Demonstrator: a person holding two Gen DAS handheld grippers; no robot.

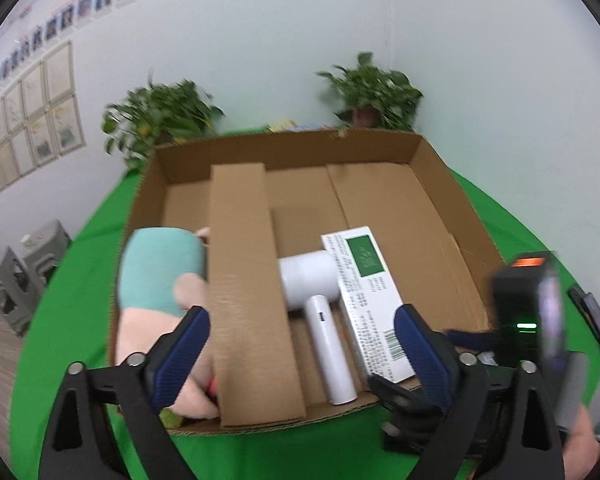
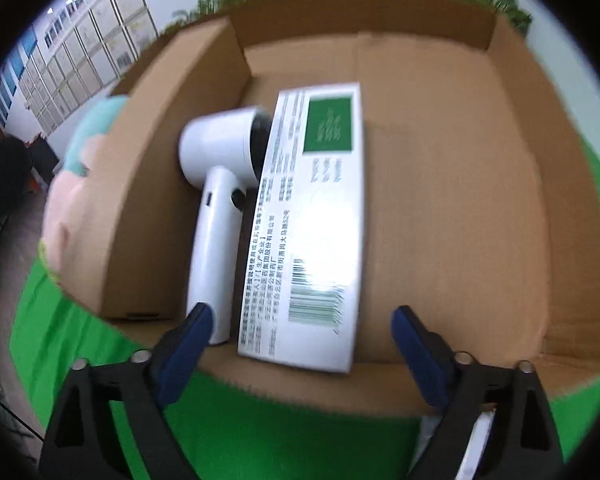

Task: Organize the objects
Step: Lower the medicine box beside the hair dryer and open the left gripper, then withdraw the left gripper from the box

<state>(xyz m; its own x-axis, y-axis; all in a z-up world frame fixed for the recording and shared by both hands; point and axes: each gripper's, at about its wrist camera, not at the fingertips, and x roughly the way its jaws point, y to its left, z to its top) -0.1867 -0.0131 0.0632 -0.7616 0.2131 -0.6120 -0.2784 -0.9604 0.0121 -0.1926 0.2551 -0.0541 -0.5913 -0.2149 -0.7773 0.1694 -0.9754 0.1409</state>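
On a green-covered desk sits a shallow cardboard box split by a cardboard divider. Left of the divider lies a pink and teal plush toy. Right of it, a white hair dryer lies just beside a white carton with a green label. Both claws are spread wide and grasp nothing: the left claw hovers over the box's near edge, and the right claw hovers at the carton's near end.
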